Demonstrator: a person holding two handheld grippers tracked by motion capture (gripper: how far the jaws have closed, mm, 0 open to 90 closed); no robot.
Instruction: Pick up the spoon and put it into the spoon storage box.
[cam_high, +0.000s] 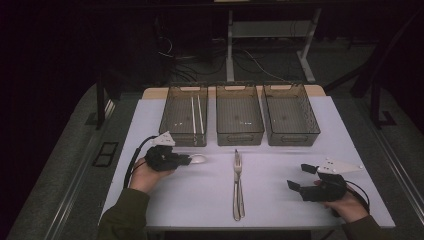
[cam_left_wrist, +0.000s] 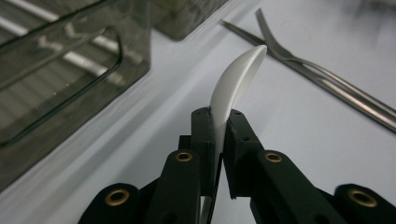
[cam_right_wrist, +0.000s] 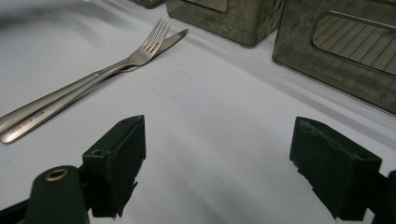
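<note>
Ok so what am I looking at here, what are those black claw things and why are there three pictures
A person sits at a white table, holding a hand-operated two-jaw gripper in each hand. One picture is from a camera above; the other two come from cameras riding on each gripper, looking along its jaws. The left gripper is shut on a white spoon. The right gripper is open and holds nothing. A fork and a knife lie together mid-table. Three bins stand behind; the left one holds two chopsticks.
</note>
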